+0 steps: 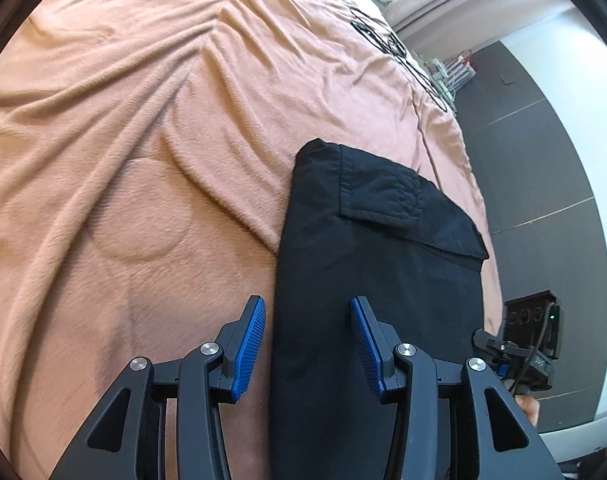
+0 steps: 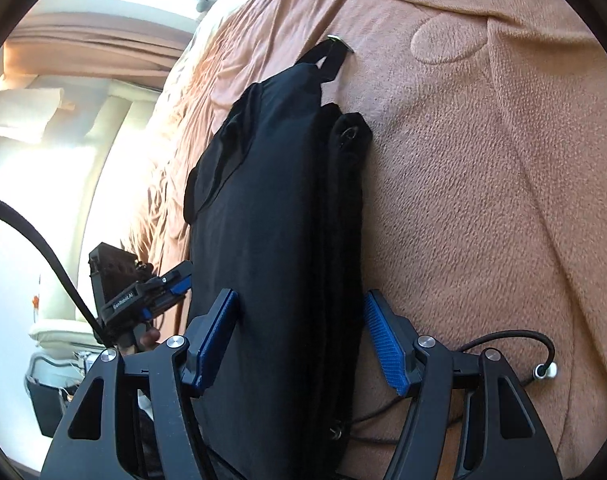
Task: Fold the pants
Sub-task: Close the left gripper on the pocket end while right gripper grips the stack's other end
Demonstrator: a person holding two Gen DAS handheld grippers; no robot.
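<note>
Peach fleece blanket (image 1: 151, 128) covers the bed — dark grey floor (image 1: 543, 168), bright daylight.

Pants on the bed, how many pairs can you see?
1. A single pair of black pants lies folded on the peach blanket, near the bed's edge, between both open tools. More clothes may lie outside these two views.

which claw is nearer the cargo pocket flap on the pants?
Left. The left claw is open over the black pants with the pocket flap just ahead. The right claw is open at the opposite end; no flap shows there.
</note>
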